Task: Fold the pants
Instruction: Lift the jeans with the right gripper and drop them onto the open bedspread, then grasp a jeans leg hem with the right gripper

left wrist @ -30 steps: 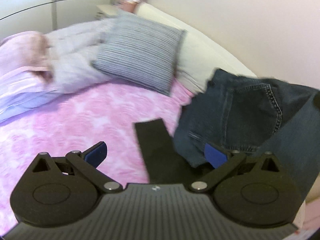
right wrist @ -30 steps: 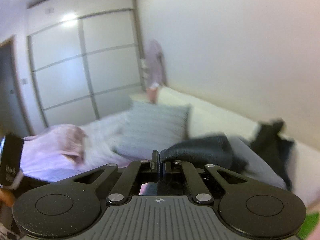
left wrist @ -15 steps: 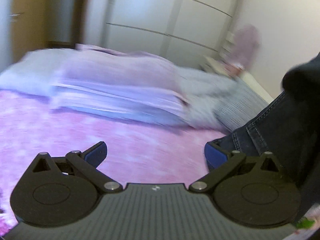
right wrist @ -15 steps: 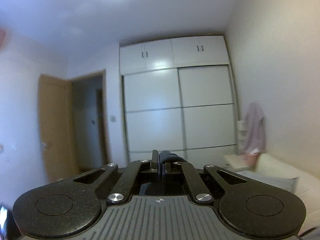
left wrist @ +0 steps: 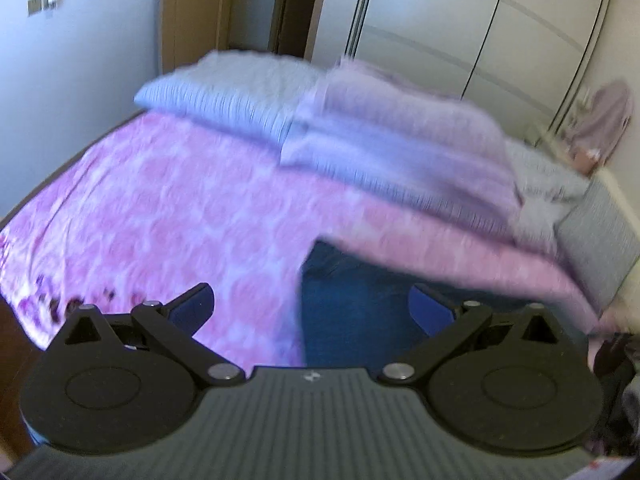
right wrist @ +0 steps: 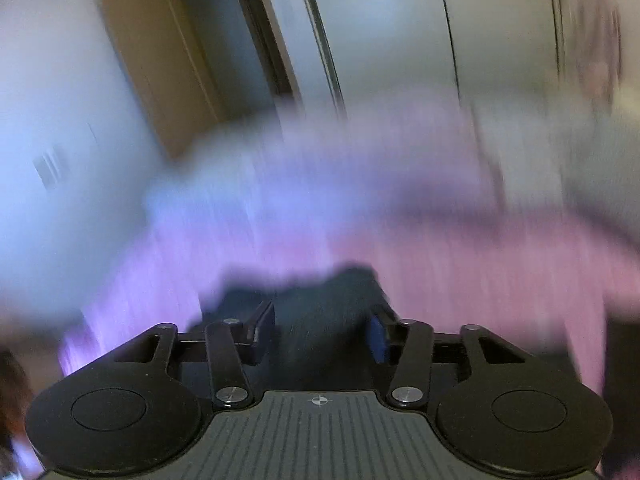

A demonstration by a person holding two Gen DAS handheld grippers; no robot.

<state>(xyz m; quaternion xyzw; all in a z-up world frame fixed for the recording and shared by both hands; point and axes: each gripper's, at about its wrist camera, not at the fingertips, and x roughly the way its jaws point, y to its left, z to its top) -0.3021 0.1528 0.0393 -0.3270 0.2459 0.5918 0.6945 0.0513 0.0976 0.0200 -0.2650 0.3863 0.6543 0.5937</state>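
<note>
Dark blue jeans [left wrist: 352,312] lie on the pink bed cover [left wrist: 180,208], just ahead of my left gripper [left wrist: 310,294]. That gripper is wide open, and the denim edge falls between its blue pads without touching them. In the blurred right wrist view, my right gripper [right wrist: 322,314] has its jaws opening. A dark bunch of the jeans [right wrist: 320,288] sits loosely between its fingers, and the pads stand clear of it. The rest of the jeans is hidden below both gripper bodies.
Folded lilac and blue quilts [left wrist: 400,148] are stacked at the far side of the bed. A grey striped pillow [left wrist: 592,232] lies at the right. Behind stand a white sliding wardrobe [left wrist: 460,20] and a wooden door [left wrist: 192,8]. The bed's edge [left wrist: 24,216] runs down the left.
The left gripper swung across from the jeans heap by the wall to the middle of the bed. The right gripper, shut on denim before, dropped toward the bed and its jaws came apart.
</note>
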